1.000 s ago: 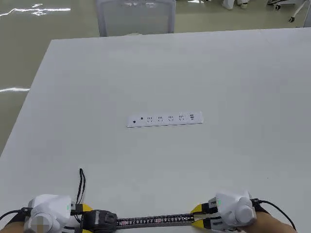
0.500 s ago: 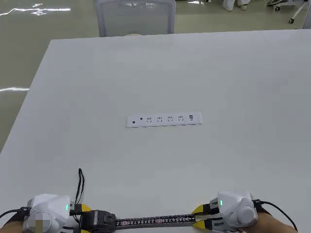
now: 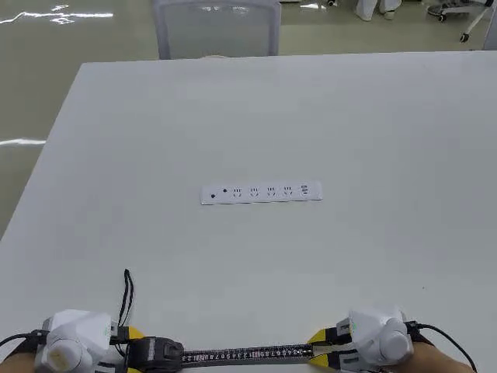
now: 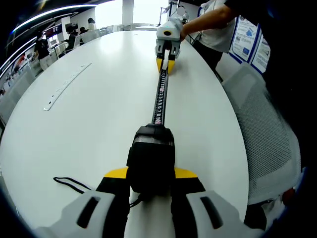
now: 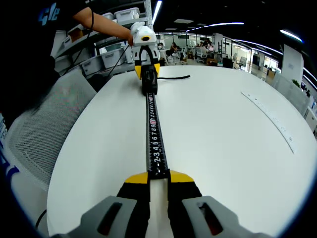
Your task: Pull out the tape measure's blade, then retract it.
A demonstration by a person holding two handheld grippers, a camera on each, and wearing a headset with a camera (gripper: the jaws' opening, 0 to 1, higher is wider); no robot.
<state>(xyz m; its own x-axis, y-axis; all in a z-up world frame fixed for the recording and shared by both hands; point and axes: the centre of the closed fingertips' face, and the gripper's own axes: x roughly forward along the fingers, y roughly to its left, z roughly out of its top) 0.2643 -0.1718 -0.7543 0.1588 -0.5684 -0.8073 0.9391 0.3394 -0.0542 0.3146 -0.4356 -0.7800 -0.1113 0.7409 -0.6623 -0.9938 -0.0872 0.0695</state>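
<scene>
My left gripper (image 4: 151, 174), jaws clamped on the tape measure case (image 4: 151, 148), sits lower left in the head view. My right gripper (image 5: 158, 177) pinches the blade (image 5: 154, 134) tip, lower right. The blade lies stretched along the worktop (image 3: 256, 116), so the pull-out looks done and retracting remains.

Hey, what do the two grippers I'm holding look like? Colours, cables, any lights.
The left gripper and the right gripper match. Each has a rounded white housing, black jaws with yellow tips, and a small green light on the housing. A thin black cable trails from the back of each.
</scene>
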